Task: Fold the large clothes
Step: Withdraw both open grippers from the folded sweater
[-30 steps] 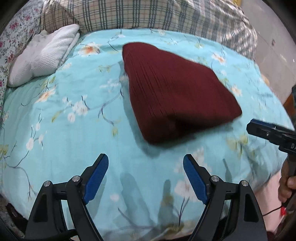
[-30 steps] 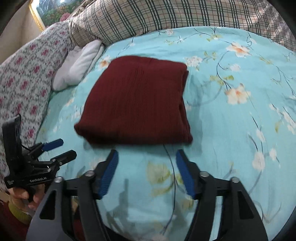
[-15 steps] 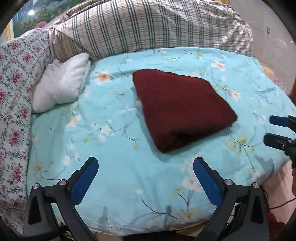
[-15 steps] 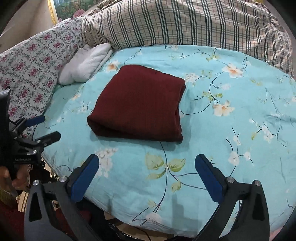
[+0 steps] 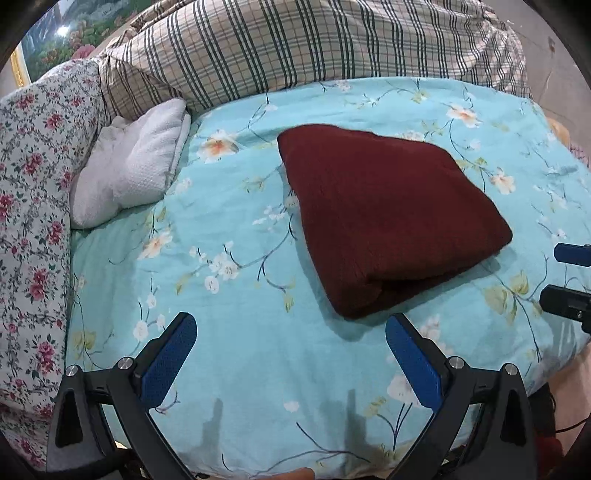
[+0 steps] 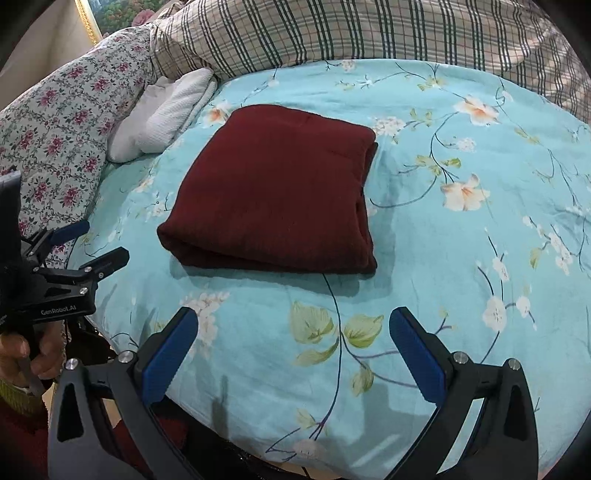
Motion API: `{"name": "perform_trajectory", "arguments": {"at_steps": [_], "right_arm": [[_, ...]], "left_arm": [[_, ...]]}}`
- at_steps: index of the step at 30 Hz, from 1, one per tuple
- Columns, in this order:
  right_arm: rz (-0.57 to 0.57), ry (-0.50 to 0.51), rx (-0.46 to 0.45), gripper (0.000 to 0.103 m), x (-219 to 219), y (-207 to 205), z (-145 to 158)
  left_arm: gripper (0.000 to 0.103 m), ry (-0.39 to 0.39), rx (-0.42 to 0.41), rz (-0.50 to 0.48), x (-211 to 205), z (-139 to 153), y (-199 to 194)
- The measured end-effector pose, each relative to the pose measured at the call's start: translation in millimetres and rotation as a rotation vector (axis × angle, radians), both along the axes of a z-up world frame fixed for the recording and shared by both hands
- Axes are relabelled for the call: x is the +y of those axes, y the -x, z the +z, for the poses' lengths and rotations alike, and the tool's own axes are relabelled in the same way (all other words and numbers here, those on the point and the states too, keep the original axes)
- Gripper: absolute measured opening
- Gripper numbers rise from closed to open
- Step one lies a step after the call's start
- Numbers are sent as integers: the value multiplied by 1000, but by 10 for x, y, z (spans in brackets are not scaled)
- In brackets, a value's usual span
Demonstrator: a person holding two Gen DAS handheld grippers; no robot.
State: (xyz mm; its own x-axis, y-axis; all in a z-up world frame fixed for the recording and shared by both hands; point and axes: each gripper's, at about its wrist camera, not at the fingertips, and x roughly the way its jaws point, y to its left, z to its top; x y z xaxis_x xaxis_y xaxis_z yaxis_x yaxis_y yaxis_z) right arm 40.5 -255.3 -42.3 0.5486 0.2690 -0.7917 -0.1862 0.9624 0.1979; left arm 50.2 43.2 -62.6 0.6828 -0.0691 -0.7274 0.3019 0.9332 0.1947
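A dark red knitted garment [image 5: 384,221] [image 6: 280,192] lies folded into a thick rectangle on the turquoise flowered bedsheet [image 5: 229,280] [image 6: 461,258]. My left gripper [image 5: 291,354] hovers open over the sheet short of the garment's near corner, nothing between its blue pads. My right gripper [image 6: 291,350] is also open and empty, in front of the garment's near folded edge. Each gripper appears in the other's view: the right gripper [image 5: 565,277] at the right edge, the left gripper [image 6: 88,243] at the left, held by a hand [image 6: 22,354].
A white folded towel [image 5: 129,170] [image 6: 170,114] lies at the far left of the bed. A plaid quilt [image 5: 295,48] [image 6: 351,29] is heaped along the back. A floral pillow [image 5: 29,177] [image 6: 59,114] lines the left side. The bed's near edge drops off just below both grippers.
Both grippers' jaws have spread wider and both have drawn back and up from the garment, which now looks smaller and farther. The garment lies still on the sheet.
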Motion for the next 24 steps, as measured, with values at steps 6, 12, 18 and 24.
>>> {"name": "perform_trajectory", "arguments": {"at_steps": [6, 12, 18, 24], "right_arm": [[7, 1, -8, 103, -10, -152, 31], [6, 1, -4, 103, -15, -268, 22], [5, 0, -3, 103, -16, -351, 35], [7, -3, -1, 103, -9, -378, 42]], "left_arm": [[103, 6, -6, 4, -54, 50, -111], [103, 10, 0, 0, -117, 51, -185], [103, 11, 5, 4, -151, 48, -231], [103, 14, 8, 9, -154, 41, -252]]}}
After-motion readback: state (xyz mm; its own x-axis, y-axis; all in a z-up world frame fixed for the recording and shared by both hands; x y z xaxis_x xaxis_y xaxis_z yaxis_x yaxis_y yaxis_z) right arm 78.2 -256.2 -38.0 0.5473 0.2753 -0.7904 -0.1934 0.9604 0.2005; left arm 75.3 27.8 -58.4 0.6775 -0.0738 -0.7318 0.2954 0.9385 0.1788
